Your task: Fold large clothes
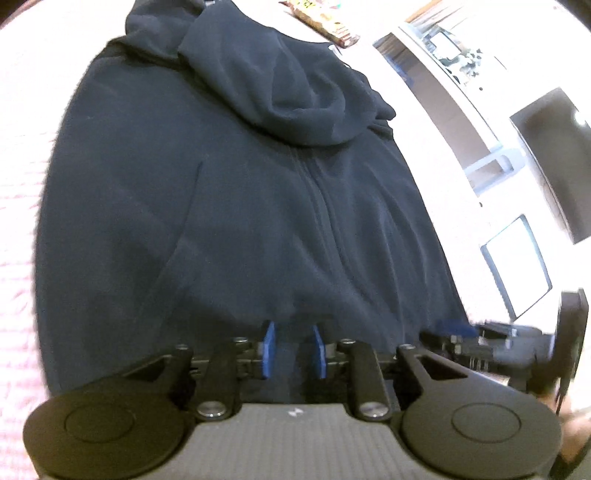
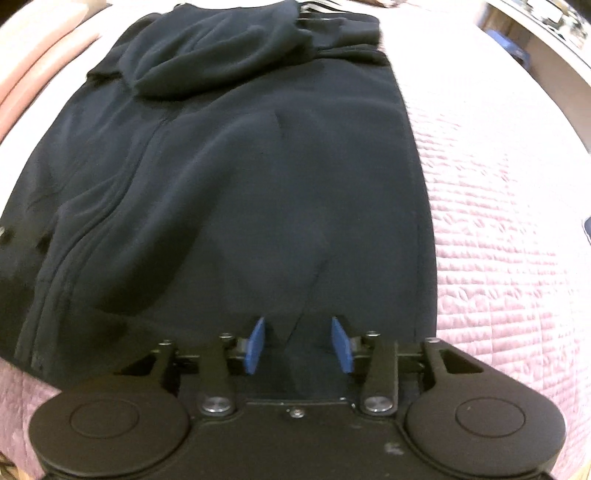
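Note:
A dark navy zip hoodie (image 1: 236, 192) lies flat on a pink quilted bedspread (image 1: 18, 258), hood (image 1: 280, 85) folded down over its chest at the far end. My left gripper (image 1: 294, 334) hovers at the near hem by the zip line, its blue pads (image 1: 269, 347) a small gap apart and not pressing the cloth. In the right wrist view the same hoodie (image 2: 236, 177) fills the frame. My right gripper (image 2: 298, 341) stands open over the hem, a loose fold of cloth between its blue pads (image 2: 341, 345) but not pinched. It also shows, blurred, beside the hem (image 1: 461, 332).
The bedspread (image 2: 498, 221) extends wide to the hoodie's right. Pink pillows (image 2: 40, 62) lie at the far left. Beyond the bed's edge stand white furniture (image 1: 461, 122) and a dark panel (image 1: 554, 158). A patterned object (image 1: 325, 20) rests past the hood.

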A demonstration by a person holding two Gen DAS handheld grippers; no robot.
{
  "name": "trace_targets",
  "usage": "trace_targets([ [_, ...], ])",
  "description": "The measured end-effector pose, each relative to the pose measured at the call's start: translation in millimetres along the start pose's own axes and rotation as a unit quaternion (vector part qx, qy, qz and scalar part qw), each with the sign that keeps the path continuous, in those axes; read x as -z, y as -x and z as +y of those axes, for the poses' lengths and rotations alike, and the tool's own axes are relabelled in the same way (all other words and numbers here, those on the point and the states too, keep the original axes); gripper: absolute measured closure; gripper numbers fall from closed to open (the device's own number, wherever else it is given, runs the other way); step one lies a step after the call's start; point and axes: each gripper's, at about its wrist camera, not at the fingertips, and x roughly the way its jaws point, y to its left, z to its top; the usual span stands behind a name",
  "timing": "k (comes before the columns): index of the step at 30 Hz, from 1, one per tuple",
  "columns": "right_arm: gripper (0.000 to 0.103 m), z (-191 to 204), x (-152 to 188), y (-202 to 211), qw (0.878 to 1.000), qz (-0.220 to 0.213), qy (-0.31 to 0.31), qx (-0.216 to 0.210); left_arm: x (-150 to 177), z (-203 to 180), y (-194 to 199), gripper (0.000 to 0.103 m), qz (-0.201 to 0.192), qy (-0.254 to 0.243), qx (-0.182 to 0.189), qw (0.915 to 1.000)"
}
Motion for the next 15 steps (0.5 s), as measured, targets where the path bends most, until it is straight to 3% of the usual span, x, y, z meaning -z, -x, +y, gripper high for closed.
trace_targets([
  [5,0.043,4.5,11.6,-3.0,0.999,-0.046,0.001,0.011,41.9,12.5,10.2,0.073,-0.028,-0.005,-0.015,0.9995],
  [10,0.043,3.1,32.2,1.9,0.995,-0.097,0.007,0.009,68.8,5.7,15.8,0.073,-0.104,-0.005,-0.025,0.9942],
  [15,0.042,-10.7,52.9,12.8,0.989,-0.15,-0.002,-0.009,99.4,-5.9,27.6,0.072,-0.154,-0.023,-0.083,0.9843],
])
